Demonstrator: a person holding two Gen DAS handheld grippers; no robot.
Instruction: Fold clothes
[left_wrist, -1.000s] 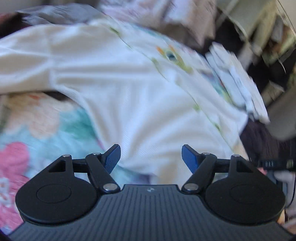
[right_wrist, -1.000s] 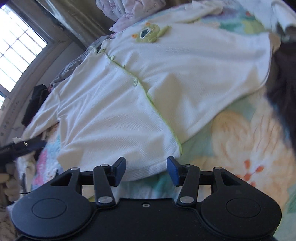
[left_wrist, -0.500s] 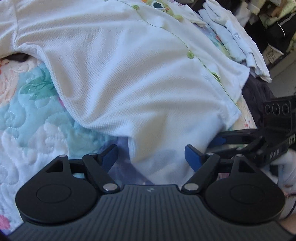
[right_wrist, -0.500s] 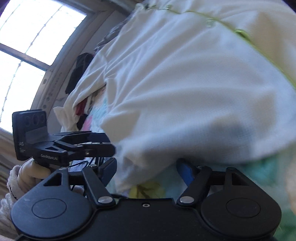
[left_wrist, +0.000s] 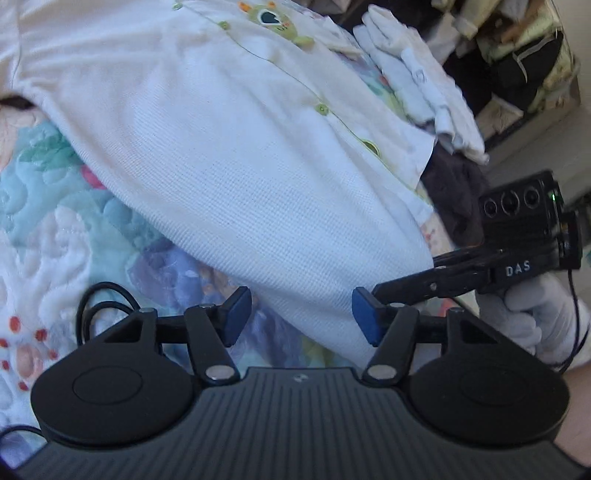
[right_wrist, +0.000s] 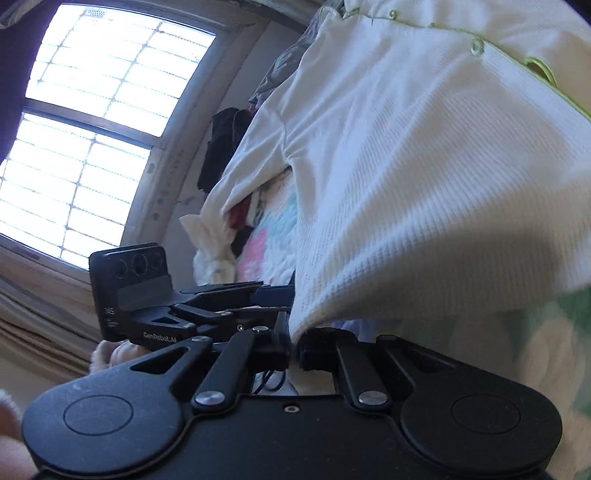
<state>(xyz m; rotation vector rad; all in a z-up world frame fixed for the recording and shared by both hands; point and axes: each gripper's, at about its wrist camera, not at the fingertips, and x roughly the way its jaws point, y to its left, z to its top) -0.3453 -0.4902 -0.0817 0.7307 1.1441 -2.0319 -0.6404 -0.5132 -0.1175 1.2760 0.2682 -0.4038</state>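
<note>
A white baby garment (left_wrist: 240, 155) with green buttons and a frog patch lies spread on a floral quilt (left_wrist: 55, 240). My left gripper (left_wrist: 300, 318) hovers at its near hem. The blue pads (left_wrist: 236, 317) straddle the hem's edge and the jaws are closing, with cloth between them but not pinched. My right gripper (right_wrist: 293, 347) is shut on the same hem a little to the right, and the cloth (right_wrist: 406, 184) rises from its jaws. In the left wrist view the right gripper (left_wrist: 406, 286) comes in from the right, held by a white-gloved hand (left_wrist: 535, 317).
A stack of folded white clothes (left_wrist: 424, 85) lies beyond the garment at the bed's right edge, with dark cloth (left_wrist: 454, 192) below it. Cluttered shelves (left_wrist: 517, 55) stand at the far right. A bright window (right_wrist: 92, 129) and hanging dark clothing (right_wrist: 225, 144) are on the left.
The right gripper swung in to the hem and closed on it. The left gripper moved down to the hem and its jaws narrowed. The two grippers now sit side by side.
</note>
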